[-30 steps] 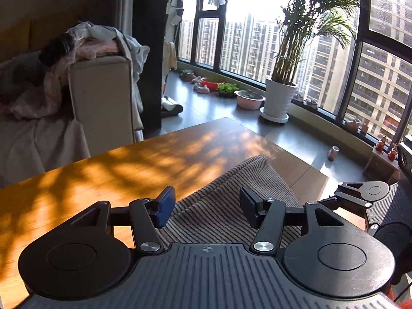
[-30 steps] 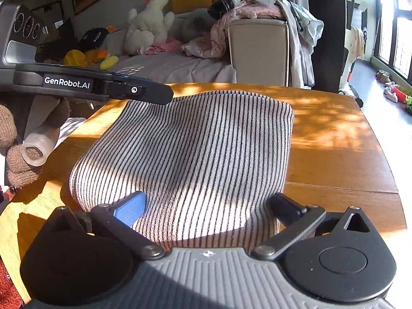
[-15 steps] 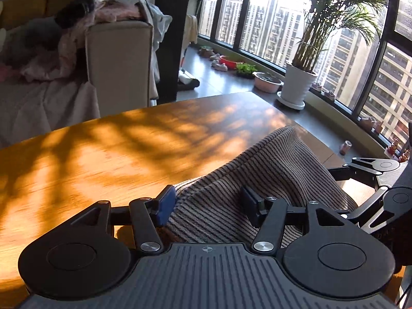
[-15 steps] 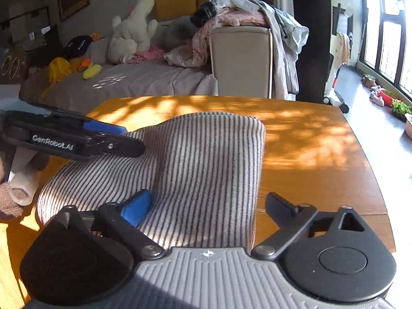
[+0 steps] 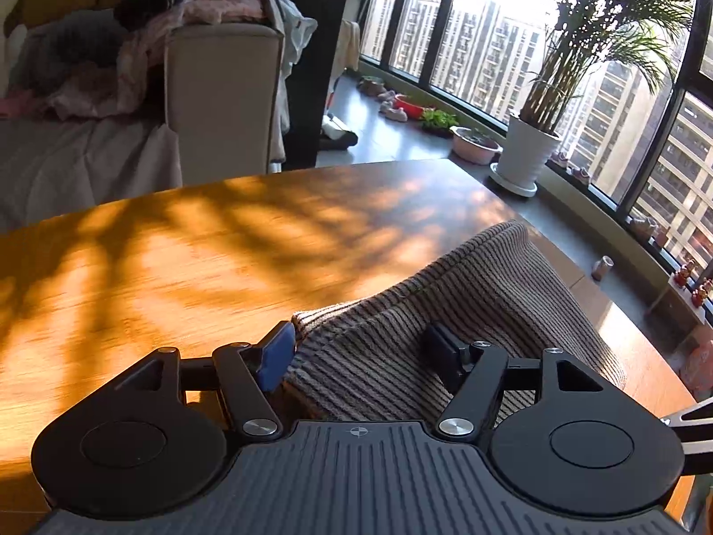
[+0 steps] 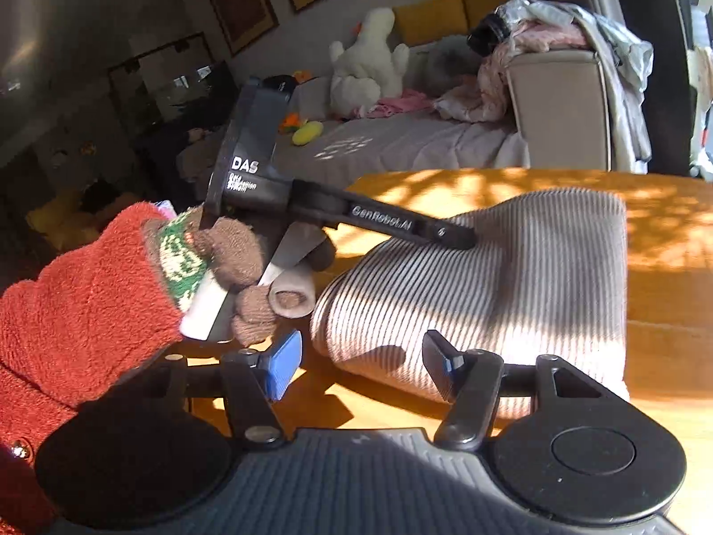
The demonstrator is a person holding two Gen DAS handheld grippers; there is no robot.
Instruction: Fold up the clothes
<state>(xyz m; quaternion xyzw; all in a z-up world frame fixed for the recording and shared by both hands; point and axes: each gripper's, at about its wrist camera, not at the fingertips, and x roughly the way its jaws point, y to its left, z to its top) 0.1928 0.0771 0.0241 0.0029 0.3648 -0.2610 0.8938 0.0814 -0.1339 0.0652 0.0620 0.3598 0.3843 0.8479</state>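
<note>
A grey-and-white striped knit garment (image 5: 468,312) (image 6: 512,276) lies folded on the wooden table (image 5: 178,267) (image 6: 668,240), its left side bunched into a raised fold. My left gripper (image 5: 361,352) stands open low over the garment's edge, with striped fabric between its fingers. In the right wrist view the left gripper (image 6: 459,238) reaches onto the cloth's far left part, held by a hand in a brown glove (image 6: 236,254) with a red fuzzy sleeve (image 6: 89,276). My right gripper (image 6: 361,362) is open at the garment's near edge, fabric just beyond its pads.
Beyond the table stand a beige sofa arm piled with clothes (image 5: 214,89) (image 6: 557,102), a white plush toy (image 6: 365,62) and a potted palm (image 5: 530,156) by tall windows. The table's curved edge runs close to the right of the garment in the left wrist view.
The garment has been drawn in from a wide flat spread to a narrower, bunched shape. My left gripper has come down onto its left part. Both grippers have stayed open.
</note>
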